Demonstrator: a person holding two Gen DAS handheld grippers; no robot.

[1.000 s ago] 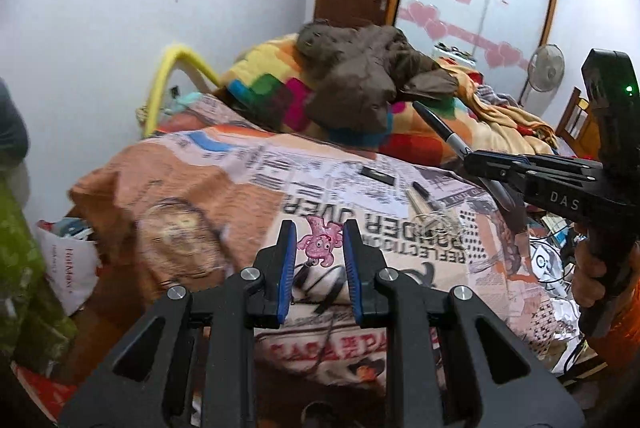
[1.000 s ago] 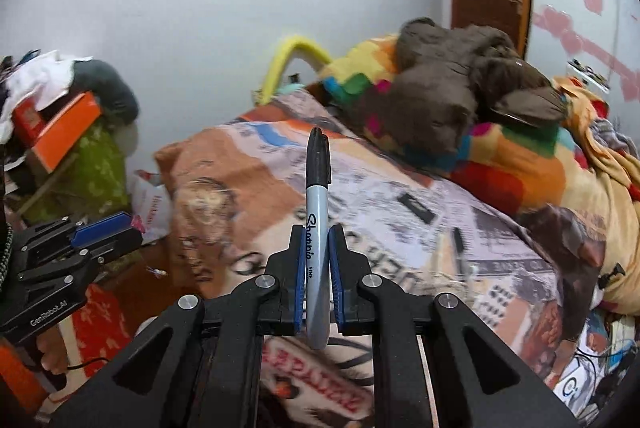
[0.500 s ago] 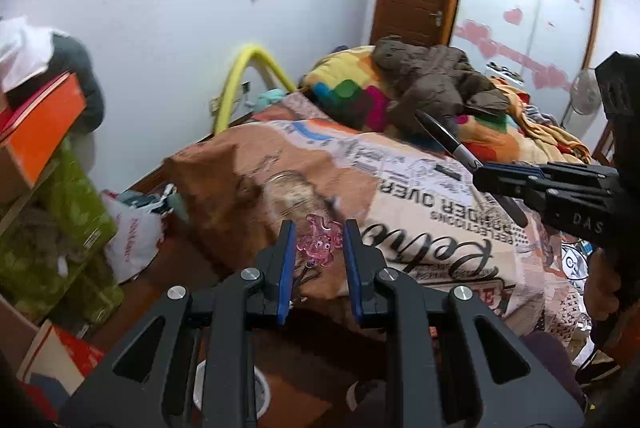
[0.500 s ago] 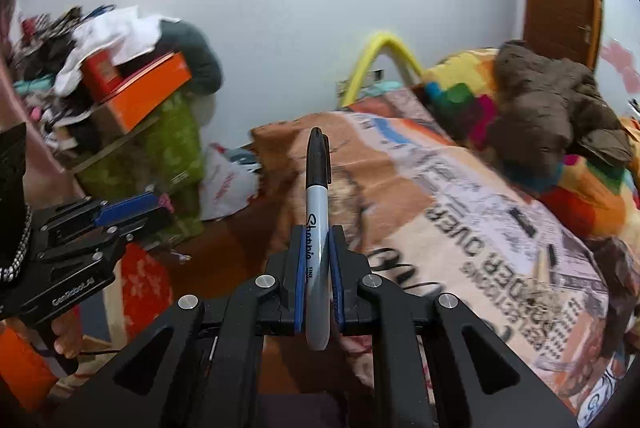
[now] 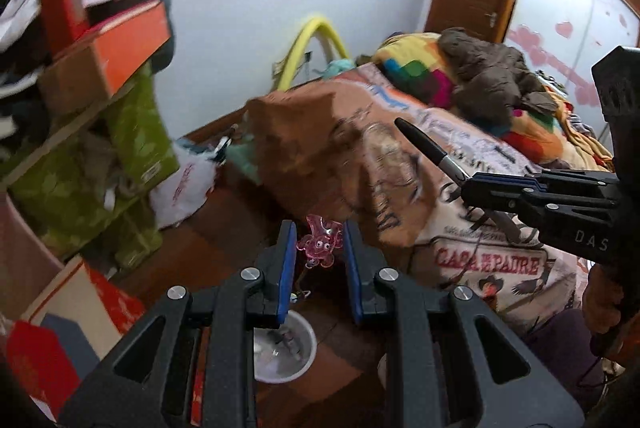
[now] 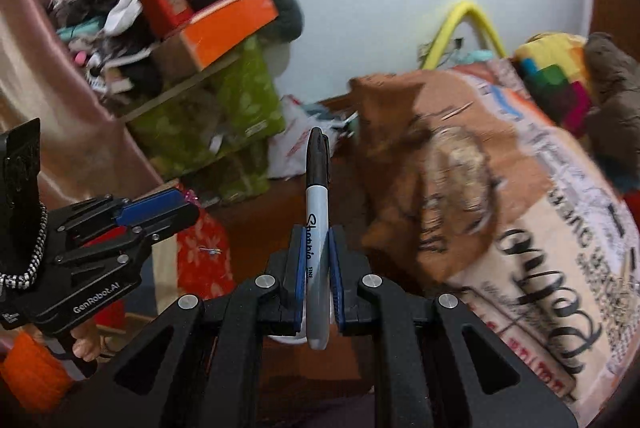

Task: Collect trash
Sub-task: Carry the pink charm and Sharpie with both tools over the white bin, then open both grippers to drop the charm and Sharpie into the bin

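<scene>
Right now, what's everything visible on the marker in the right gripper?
The marker is a Sharpie: grey barrel with black script and "FINE", black cap with a clip. It looks like smooth plastic, capped and intact. It lies along the right gripper, cap end forward, butt sticking out behind the blue pads. The fingers pinch the barrel from both sides; nothing else touches it.

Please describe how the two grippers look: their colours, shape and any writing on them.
Both are black with two fingers, blue pads and silver screws. The left gripper bears white "GenRobot.AI" lettering in the right wrist view, and a black-and-white braided cord hangs beside it. The right gripper shows "DAS" in the left wrist view.
</scene>
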